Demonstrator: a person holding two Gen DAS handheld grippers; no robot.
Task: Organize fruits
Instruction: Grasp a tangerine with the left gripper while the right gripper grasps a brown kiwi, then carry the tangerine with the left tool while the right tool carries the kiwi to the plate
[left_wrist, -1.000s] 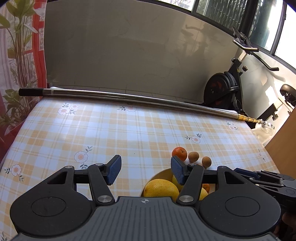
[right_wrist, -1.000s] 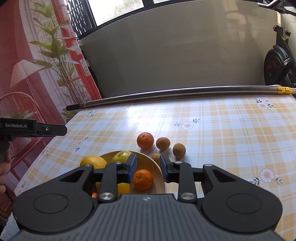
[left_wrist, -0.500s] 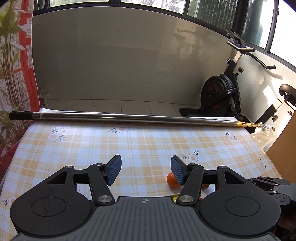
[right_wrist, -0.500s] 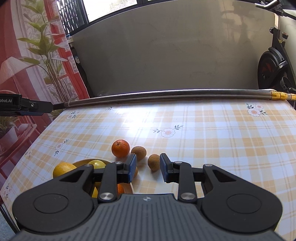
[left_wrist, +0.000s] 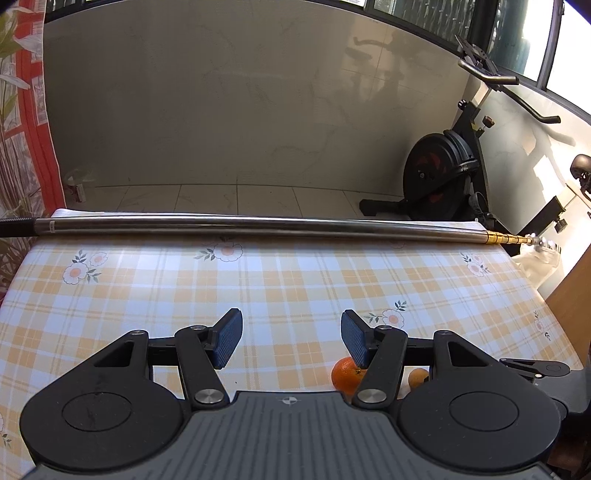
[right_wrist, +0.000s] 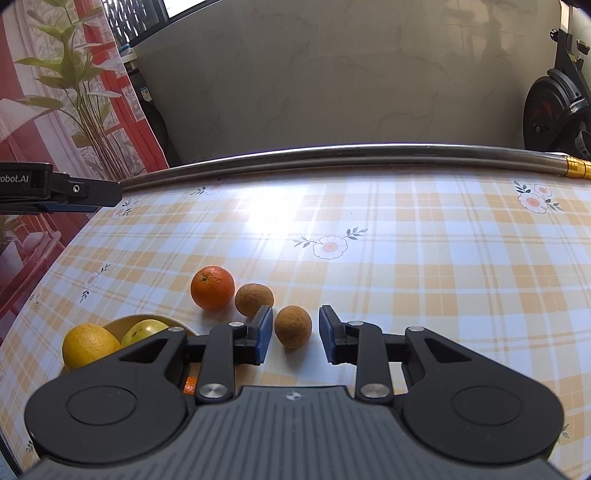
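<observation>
The left gripper (left_wrist: 291, 339) is hovering over the checked tablecloth of the table (left_wrist: 295, 280) with its jaws standing apart and nothing between them. An orange (left_wrist: 343, 374) is lying on the cloth just beside its right-hand finger, partly hidden by it, and a small brown fruit (left_wrist: 417, 376) is peeking out further right, behind the same finger's arm.

The right gripper (right_wrist: 293, 341) is pointing down at the near left part of the table (right_wrist: 406, 236). Its jaws are standing at their narrowest, yet a gap is still showing between the blue pads. A brown round fruit (right_wrist: 293, 326) is sitting on the cloth in line with that gap (whether the pads are touching it I cannot tell; it looks to be lying just past them). A second brown fruit (right_wrist: 254, 300) is lying just beyond the left pad, touching or nearly touching the orange (right_wrist: 212, 288) to its left.

Toward the near left edge a yellow bowl (right_wrist: 122, 325) is holding a large yellow citrus (right_wrist: 88, 345), a yellow-green fruit (right_wrist: 146, 330) and a sliver of another orange fruit (right_wrist: 190, 386), mostly hidden by the gripper.

A long metal pole (right_wrist: 351, 155) is lying along the far edge of the table.
</observation>
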